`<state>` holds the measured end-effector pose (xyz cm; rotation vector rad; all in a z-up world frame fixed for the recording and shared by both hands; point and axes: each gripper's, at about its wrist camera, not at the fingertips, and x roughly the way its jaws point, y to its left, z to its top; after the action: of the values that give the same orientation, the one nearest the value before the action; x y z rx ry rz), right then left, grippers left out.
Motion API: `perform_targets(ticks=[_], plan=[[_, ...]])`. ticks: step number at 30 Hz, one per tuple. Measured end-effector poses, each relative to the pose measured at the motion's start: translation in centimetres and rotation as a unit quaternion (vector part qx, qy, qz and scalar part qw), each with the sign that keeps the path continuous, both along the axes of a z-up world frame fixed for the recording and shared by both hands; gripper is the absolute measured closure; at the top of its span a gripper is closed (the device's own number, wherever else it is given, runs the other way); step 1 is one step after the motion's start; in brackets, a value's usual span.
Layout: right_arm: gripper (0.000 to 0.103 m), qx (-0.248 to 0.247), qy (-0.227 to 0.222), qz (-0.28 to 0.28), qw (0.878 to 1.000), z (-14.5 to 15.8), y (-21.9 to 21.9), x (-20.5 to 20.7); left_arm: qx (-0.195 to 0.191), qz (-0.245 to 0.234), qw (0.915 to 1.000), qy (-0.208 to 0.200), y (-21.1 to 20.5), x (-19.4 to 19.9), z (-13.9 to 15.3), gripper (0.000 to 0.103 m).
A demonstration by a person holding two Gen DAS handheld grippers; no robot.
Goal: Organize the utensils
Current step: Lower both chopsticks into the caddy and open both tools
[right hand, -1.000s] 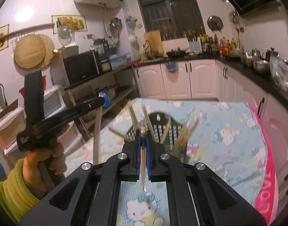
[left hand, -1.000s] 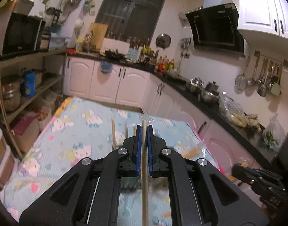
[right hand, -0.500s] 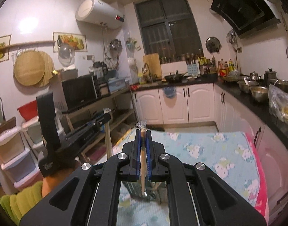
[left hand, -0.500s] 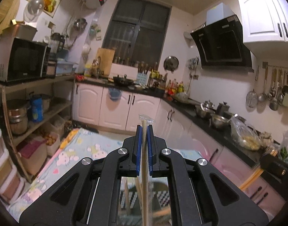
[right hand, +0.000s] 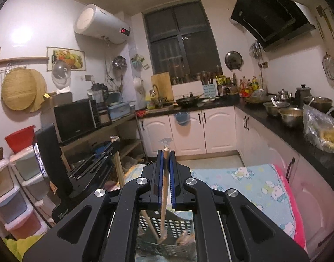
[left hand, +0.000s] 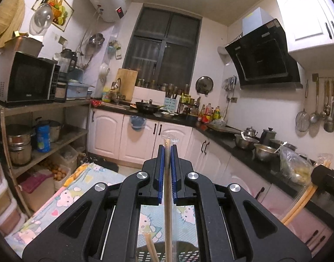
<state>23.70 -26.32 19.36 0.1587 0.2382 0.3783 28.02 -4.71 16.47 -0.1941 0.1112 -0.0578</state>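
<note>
Though wrapped, chopsticks (left hand: 167, 174) in gripper (left hand: 167, 152)

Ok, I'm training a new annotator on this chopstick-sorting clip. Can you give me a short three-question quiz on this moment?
1. True or false: the left gripper holds nothing.
2. What does the right gripper hold? A) a spoon B) wrapped chopsticks C) a ladle
3. What dark slotted container sits below both grippers on the cartoon-print tablecloth?

Key:
1. False: its jaws are shut on wrapped chopsticks.
2. B
3. The black utensil basket, with more chopsticks inside.
</note>
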Motion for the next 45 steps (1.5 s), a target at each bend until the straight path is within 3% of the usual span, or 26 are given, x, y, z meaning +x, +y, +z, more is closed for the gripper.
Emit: perform_targets(ticks=[11,25,32,35,38,40,45], plan=[[0.098,-0.004,0.027,-0.014,1.0,-3.9,-0.1,2.8,0.01,0.001,0.9999,0.012,-1.0,1.6,-3.5,0.102],[0.097,-0.01,0.063,0.0,0.998,-6.6,-0.1,2.5,0.018,-0.009,0.9989,0.042,-0.8,1.4,-5.8,0.1],[0.096,-0.009,0.084,0.005,0.996,-7.4,-0.2,1.9,0.013,-0.028,0.9967,0.075,0.0,0.5,-6.5,0.082],[0.084,-0.006,0.09,0.004,0.996,-7.7,-0.4,1.4,0.014,-0.034,0.9952,0.09,0.4,0.1,-6.9,0.079],[0.083,-0.007,0.094,0.002,0.996,-7.9,-0.5,1.0,0.014,-0.039,0.9938,0.103,0.7,-0.4,-7.2,0.076],[0.081,-0.008,0.096,0.001,0.995,-8.0,-0.7,0.7,0.013,-0.044,0.9928,0.11,0.9,-0.9,-7.2,0.068],[0.072,-0.009,0.1,0.001,0.995,-8.0,-1.1,-0.6,0.01,-0.059,0.9907,0.122,1.4,-2.4,-7.1,0.061]])
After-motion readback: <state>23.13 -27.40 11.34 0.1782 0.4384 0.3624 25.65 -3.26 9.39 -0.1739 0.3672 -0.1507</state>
